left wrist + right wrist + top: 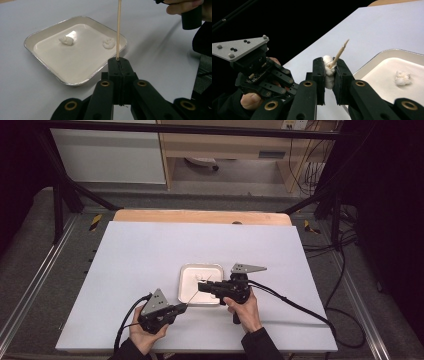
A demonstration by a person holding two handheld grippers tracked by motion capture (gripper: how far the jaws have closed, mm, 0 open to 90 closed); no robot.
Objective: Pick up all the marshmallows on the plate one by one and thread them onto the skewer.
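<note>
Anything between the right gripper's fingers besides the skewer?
Yes: in the right gripper view, a white lump sits squeezed between the right gripper fingers, with the skewer poking through it.

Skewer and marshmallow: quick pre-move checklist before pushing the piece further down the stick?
1. Left gripper clamped on the skewer: ok, jaws shut on its lower end.
2. Right gripper holding the white piece: ok, it sits squeezed between the jaws.
3. Skewer through the piece: ok, the pointed tip pokes out past it in the right gripper view.
4. Skewer straight, not bowing: ok in the left gripper view.
5. Tray flat on the table, with two white pieces in it: ok.
6. How far the piece sits along the stick: cannot tell.
</note>
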